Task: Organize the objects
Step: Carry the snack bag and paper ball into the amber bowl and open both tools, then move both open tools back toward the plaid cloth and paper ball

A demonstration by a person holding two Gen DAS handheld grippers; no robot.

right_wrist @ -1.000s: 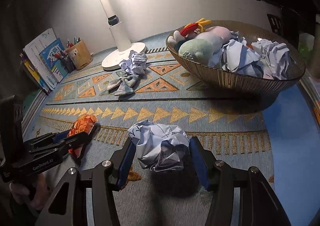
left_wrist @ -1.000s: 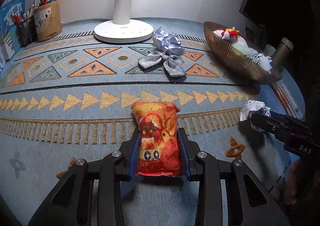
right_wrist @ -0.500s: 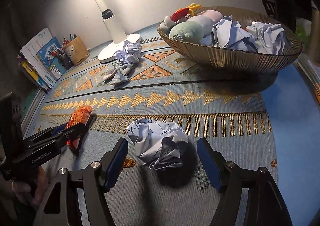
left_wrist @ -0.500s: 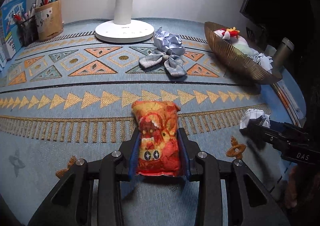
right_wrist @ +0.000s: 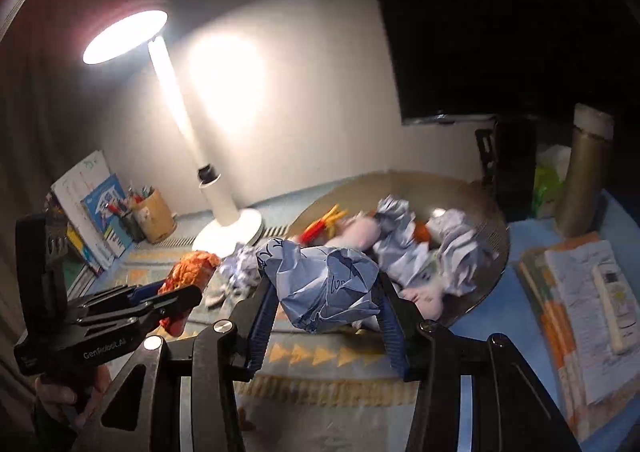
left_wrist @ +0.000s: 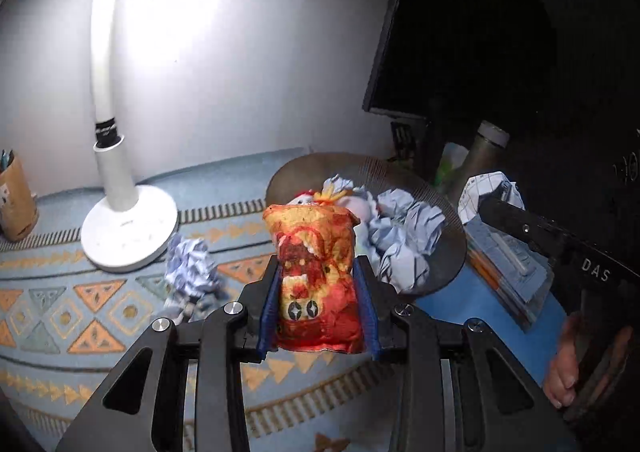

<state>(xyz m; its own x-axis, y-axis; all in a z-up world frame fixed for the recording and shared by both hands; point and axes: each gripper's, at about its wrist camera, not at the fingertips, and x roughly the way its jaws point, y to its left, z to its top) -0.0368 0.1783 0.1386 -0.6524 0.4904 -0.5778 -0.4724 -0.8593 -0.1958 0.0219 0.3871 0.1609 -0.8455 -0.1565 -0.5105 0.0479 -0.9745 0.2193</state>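
Lifted both loads clear of the desk [left_wrist: 52, 292] within the last second: earlier resting on the patterned mat, now carried in the air toward the bowl [left_wrist: 448, 252]. Left hand-held gripper [left_wrist: 318, 304] clamped narrowly on the orange snack bag [left_wrist: 316, 276], blue pads pressing both sides. Right hand-held gripper [right_wrist: 326, 300], jaws closing, pinched on the crumpled paper ball [right_wrist: 324, 284], where half a second before stood wide apart around it. Judged ready for dropping into the bowl at twelve o'clock of the right view, already heaped with paper and soft toys. One more paper wad [left_wrist: 192, 268] left on the mat at ten o'clock of the bag. Blurred bowl contents; bag's underside hidden; bowl's near rim covered by the loads.
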